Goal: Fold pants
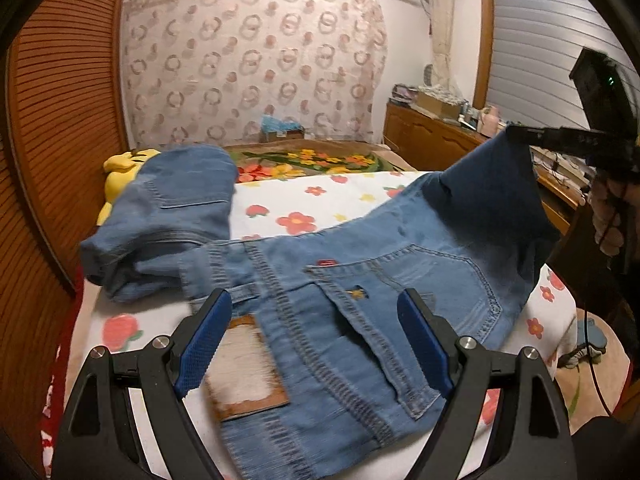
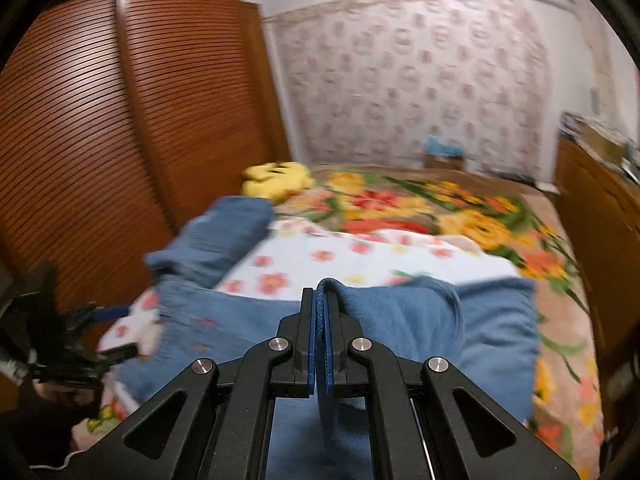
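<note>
- Blue denim pants lie across the flower-print bed sheet, waistband nearest, long axis running from the crumpled left leg to the lifted right end.
- The right gripper is clamped on a fold of that right end, holding it off the bed.
- The left gripper hovers wide apart over the waistband, gripping nothing; it is nearer the untidy left leg.

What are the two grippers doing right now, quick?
Left gripper: open, holding nothing, above the jeans.
Right gripper: shut on a jeans edge.
</note>
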